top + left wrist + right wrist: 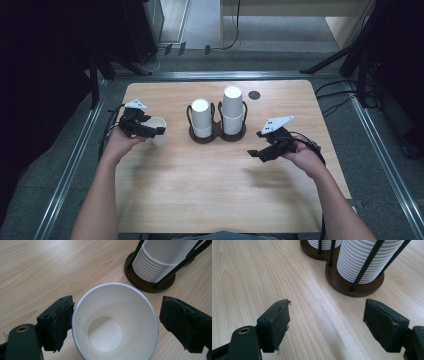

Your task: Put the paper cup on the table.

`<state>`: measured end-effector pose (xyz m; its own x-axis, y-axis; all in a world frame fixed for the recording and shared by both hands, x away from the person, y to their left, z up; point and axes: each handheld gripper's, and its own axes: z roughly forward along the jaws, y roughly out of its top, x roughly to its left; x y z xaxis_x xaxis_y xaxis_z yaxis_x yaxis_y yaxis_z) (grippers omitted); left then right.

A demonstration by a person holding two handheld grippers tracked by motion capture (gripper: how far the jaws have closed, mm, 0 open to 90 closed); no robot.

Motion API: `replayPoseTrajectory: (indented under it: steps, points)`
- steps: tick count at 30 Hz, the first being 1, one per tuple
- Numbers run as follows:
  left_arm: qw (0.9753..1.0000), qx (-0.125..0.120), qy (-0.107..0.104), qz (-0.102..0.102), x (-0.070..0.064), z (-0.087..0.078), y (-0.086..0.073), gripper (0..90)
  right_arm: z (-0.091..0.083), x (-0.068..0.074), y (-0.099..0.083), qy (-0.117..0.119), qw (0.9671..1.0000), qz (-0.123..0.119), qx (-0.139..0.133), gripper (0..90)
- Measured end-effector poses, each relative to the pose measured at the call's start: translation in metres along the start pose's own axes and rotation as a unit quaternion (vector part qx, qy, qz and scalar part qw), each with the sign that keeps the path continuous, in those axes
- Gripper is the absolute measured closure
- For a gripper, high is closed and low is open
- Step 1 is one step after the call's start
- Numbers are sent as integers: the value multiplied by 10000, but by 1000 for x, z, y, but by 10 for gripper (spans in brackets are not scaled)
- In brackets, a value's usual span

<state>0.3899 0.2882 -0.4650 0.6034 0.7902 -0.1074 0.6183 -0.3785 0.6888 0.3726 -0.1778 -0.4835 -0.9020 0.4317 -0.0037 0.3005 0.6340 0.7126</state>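
Observation:
A single white paper cup [158, 131] [110, 315] stands upright, mouth up, on the left of the wooden table [210, 185]. My left gripper [153, 131] [116, 312] is open around it. Its left pad [62, 325] touches the rim and the right pad [180, 322] stands slightly clear. A dark wooden two-post holder [217, 136] [342, 285] at mid-table carries two stacks of upside-down white cups [201, 117] [233, 110] [362, 262] [160, 262]. My right gripper [260, 150] [327, 312] is open over bare wood, right of and nearer than the holder, with nothing between its pads.
A small dark round grommet [254, 95] sits near the table's far edge. Cables [310, 142] trail from the right gripper. Metal rails [75, 160] run along the floor on both sides of the table.

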Motion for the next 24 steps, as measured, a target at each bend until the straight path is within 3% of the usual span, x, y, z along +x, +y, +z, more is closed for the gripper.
replayPoseTrajectory:
  steps: [7,18,24]
  points:
    - [9999,32,54,-111,-2,-4,5,128,0,1,0,-2,10000,-22,31,215]
    - [9996,-290,45,-2,-11,-19,15,129,-1,0,0,-24,10000,-22,25,214]
    - [9997,-209,-74,132,-20,-19,18,143,-1,0,0,-29,10000,-45,15,215]
